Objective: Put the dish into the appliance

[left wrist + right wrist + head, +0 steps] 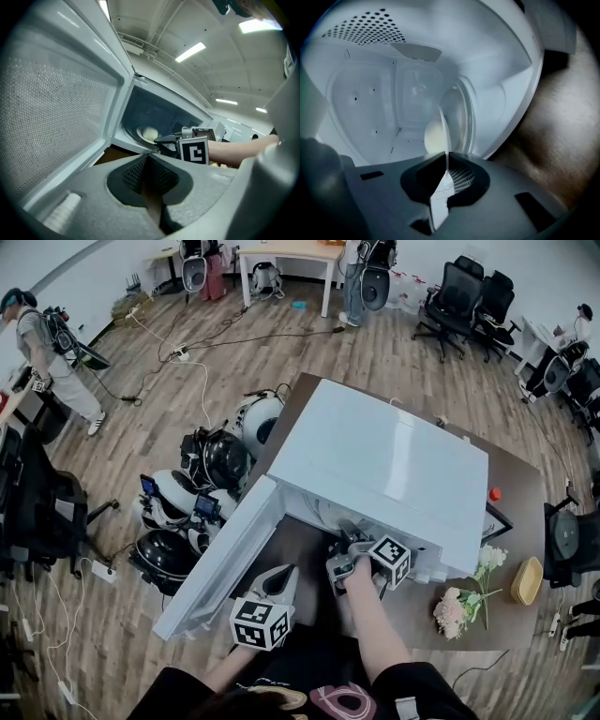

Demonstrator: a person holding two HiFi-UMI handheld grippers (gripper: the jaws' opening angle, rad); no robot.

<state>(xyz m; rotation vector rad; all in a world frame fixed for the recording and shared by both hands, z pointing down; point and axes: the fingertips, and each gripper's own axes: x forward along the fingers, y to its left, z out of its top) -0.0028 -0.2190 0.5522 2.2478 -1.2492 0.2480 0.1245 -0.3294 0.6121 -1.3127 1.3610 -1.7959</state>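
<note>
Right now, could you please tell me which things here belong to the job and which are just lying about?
In the job: microwave, its open door, dish, right gripper shut on the dish's rim.
Lying about: flowers, yellow bowl, round gear on the floor.

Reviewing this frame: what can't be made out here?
Head view: the top of the microwave hides the dish and the tips of the right gripper.
Right gripper view: the dish shows edge-on, so whether it is set down is unclear.
Left gripper view: the pale food on the dish is too small to identify.
</note>
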